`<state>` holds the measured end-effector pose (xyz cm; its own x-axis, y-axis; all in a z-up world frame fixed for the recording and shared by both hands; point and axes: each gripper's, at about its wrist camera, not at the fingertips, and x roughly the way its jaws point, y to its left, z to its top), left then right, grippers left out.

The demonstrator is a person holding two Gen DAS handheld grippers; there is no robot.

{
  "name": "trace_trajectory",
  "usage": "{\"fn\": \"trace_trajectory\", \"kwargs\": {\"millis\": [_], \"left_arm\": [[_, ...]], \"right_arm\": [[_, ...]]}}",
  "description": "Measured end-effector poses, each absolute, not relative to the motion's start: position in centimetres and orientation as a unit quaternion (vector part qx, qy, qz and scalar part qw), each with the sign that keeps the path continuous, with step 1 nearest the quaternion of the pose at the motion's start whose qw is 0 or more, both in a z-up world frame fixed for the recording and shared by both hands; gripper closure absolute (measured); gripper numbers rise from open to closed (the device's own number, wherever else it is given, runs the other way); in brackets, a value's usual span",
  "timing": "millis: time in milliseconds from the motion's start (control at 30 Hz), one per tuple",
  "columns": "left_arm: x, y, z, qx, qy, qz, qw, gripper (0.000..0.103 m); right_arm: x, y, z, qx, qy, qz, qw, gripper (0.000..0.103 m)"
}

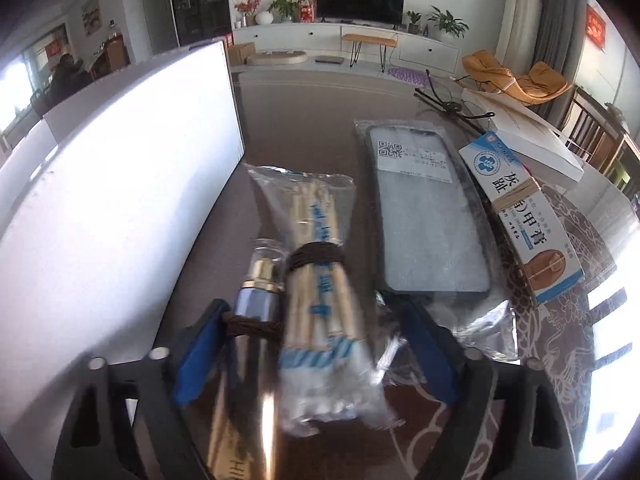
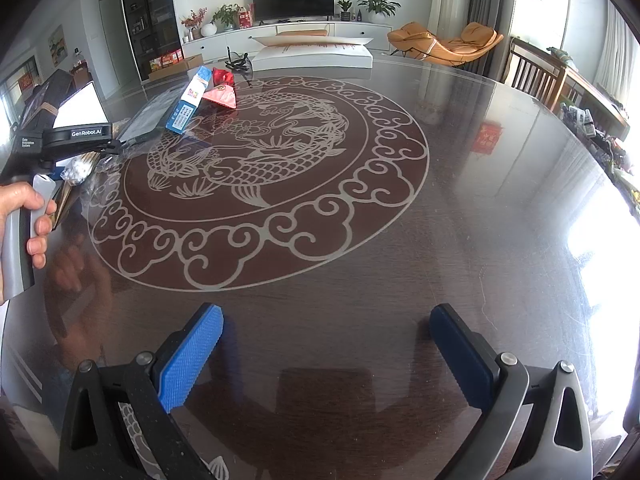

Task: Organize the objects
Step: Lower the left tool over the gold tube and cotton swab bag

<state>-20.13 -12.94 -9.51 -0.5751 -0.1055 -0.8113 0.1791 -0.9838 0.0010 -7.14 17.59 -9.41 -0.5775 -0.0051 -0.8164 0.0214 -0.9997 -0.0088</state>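
Observation:
In the left wrist view a clear pack of cotton swabs [image 1: 320,312] is bound by a brown hair band to a small blue bottle with a gold collar [image 1: 258,292]. My left gripper [image 1: 312,304] is shut on this bundle: its left pad rests against the band and bottle, its right pad against the crinkled wrapper. The right wrist view shows that gripper's body [image 2: 76,136] at the far left, held by a hand [image 2: 24,216], with the swab tips [image 2: 78,170] below it. My right gripper [image 2: 326,312] hangs open over bare table, holding nothing.
A tall white box [image 1: 100,200] stands close on the left of the bundle. To its right lie a packaged phone case [image 1: 428,220], a blue-and-white ointment box [image 1: 520,224] and a white flat box [image 1: 528,140]. A red pouch [image 2: 222,88] lies on the patterned table [image 2: 360,200].

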Motion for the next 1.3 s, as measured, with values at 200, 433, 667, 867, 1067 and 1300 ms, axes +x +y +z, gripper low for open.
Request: {"fn": "trace_trajectory", "kwargs": {"millis": [200, 433, 667, 867, 1067, 1300], "left_arm": [[-16.6, -10.7, -8.4, 0.445, 0.016, -0.894, 0.037, 0.046], [-9.0, -2.0, -8.0, 0.456, -0.042, -0.885, -0.089, 0.047], [-6.1, 0.4, -7.5, 0.479, -0.026, -0.866, -0.142, 0.015], [-5.8, -4.1, -7.8, 0.485, 0.006, -0.857, -0.172, 0.010], [-3.8, -4.0, -7.6, 0.475, 0.032, -0.853, -0.213, 0.010], [-4.5, -5.0, -5.7, 0.440, 0.040, -0.883, -0.160, 0.009]], "right_arm": [[-7.2, 17.5, -9.4, 0.460, 0.009, -0.888, 0.008, 0.000], [-7.2, 17.6, -9.4, 0.459, 0.009, -0.888, 0.008, 0.000], [-7.2, 17.6, -9.4, 0.459, 0.009, -0.888, 0.008, 0.000], [-7.2, 17.5, -9.4, 0.459, 0.009, -0.888, 0.008, 0.000], [-7.2, 17.6, -9.4, 0.459, 0.009, -0.888, 0.008, 0.000], [-7.2, 17.5, -9.4, 0.459, 0.009, -0.888, 0.008, 0.000]]}}
